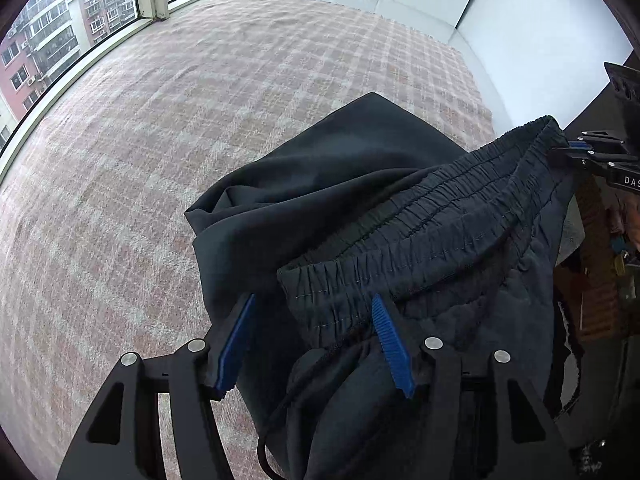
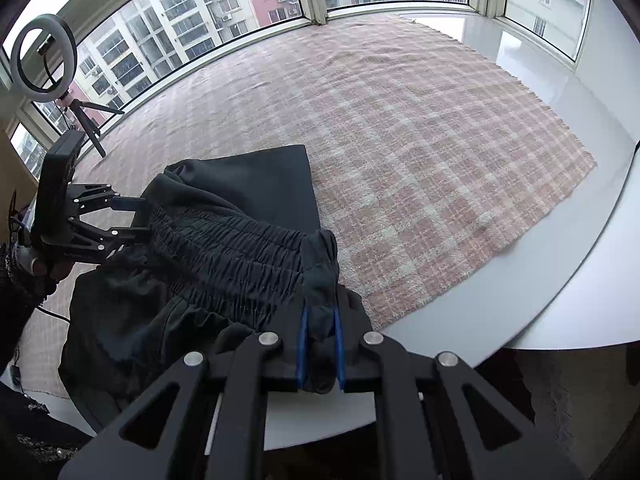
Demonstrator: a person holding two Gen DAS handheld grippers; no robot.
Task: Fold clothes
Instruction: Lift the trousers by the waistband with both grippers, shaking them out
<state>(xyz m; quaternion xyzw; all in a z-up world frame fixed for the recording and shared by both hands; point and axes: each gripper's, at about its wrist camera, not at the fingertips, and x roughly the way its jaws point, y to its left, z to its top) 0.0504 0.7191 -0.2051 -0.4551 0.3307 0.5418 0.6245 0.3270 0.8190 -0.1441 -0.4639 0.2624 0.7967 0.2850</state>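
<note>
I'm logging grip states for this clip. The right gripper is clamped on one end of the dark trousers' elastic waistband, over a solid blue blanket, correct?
Not quite: the blanket is a pink and white check, not solid blue, as the right wrist view shows. The rest holds: the right gripper is clamped on one end of the elastic waistband of the dark trousers.

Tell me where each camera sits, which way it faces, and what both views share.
Left wrist: on the left gripper, looking down past its blue fingers at the dark trousers.
Right wrist: on the right gripper, looking down at the waistband end pinched there; a hand shows left.
Shared: the trousers, the checked rug, the windows, each other's gripper.
</note>
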